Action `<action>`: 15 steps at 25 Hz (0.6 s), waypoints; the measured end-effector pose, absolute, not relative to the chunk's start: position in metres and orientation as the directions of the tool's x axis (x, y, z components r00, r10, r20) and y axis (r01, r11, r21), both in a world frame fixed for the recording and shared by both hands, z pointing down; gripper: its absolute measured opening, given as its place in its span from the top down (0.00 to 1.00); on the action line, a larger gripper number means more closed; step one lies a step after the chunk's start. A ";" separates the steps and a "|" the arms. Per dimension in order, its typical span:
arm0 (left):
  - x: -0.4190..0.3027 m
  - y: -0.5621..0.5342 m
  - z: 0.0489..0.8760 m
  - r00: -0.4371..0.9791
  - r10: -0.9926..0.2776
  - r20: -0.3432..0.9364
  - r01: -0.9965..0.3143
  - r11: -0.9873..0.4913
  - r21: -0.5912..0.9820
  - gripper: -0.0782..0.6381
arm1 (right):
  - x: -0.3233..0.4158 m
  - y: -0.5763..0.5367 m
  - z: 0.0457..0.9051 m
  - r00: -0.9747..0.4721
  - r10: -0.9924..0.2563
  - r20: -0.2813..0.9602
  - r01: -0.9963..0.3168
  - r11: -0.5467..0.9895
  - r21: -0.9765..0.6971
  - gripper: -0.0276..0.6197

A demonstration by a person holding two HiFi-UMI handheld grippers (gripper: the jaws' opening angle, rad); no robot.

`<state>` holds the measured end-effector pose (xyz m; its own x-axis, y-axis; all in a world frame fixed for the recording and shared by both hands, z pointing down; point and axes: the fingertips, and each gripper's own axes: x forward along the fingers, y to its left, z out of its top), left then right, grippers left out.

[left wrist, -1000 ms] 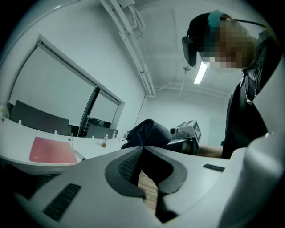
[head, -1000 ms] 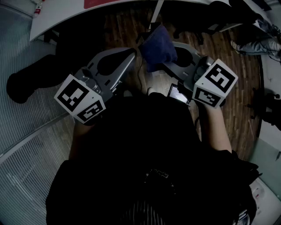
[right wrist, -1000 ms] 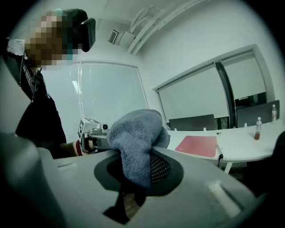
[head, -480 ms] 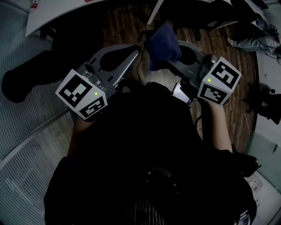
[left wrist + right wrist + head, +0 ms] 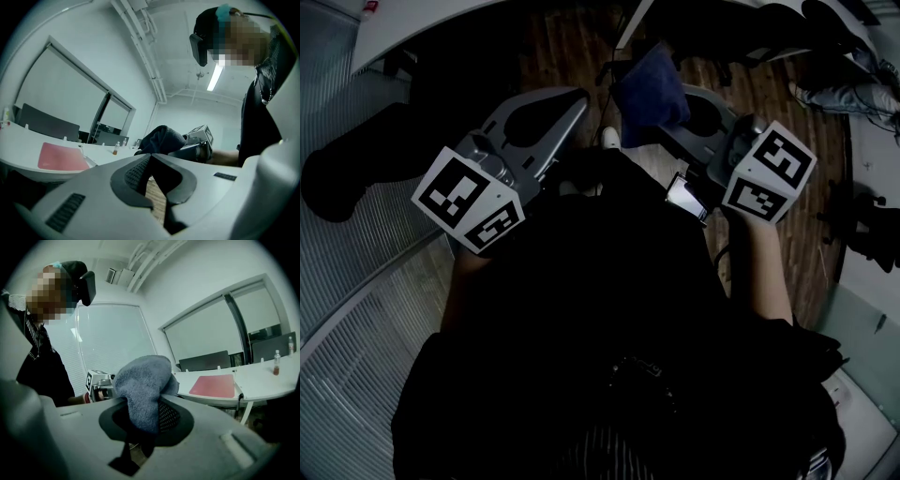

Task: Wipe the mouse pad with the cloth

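Grippers hang side by side over the floor (image 5: 778,122): the left gripper (image 5: 150,155) with jaws pressed together on nothing, the right gripper (image 5: 143,404) pinching the bunched blue cloth (image 5: 140,383). The red pad (image 5: 213,386) lies well apart, near the white table's (image 5: 265,376) edge.

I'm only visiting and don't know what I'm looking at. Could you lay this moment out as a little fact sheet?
Who: a person standing, one gripper in each hand
Right gripper: shut on the blue cloth, which bunches up above its jaws
Left gripper: shut, nothing between its jaws
Mouse pad: red, lying flat on the white table, apart from both grippers
Wiping: not yet begun; the cloth is held in the air, off the pad
Also on the table: a small bottle
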<state>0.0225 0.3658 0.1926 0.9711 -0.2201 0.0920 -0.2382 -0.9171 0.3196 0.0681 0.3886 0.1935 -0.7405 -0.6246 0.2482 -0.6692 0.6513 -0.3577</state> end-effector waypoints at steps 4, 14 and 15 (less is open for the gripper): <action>-0.015 0.374 0.140 0.956 -0.278 0.093 -0.293 -0.909 0.298 0.88 | 0.036 0.390 0.143 -0.776 -0.600 0.194 -0.622 0.678 -0.391 0.85; 0.012 0.388 0.187 0.922 -0.368 0.124 -0.388 -0.868 0.311 0.88 | 0.069 0.394 0.181 -0.851 -0.517 0.089 -0.495 0.735 -0.464 0.85; 0.012 0.390 0.190 0.919 -0.373 0.127 -0.394 -0.866 0.308 0.88 | 0.069 0.396 0.185 -0.857 -0.509 0.085 -0.485 0.740 -0.466 0.85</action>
<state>0.0122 0.3902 0.1898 0.9190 -0.3731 0.1272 -0.3942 -0.8660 0.3078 0.0688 0.3959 0.1851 -0.8568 -0.5086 0.0845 -0.4852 0.7399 -0.4660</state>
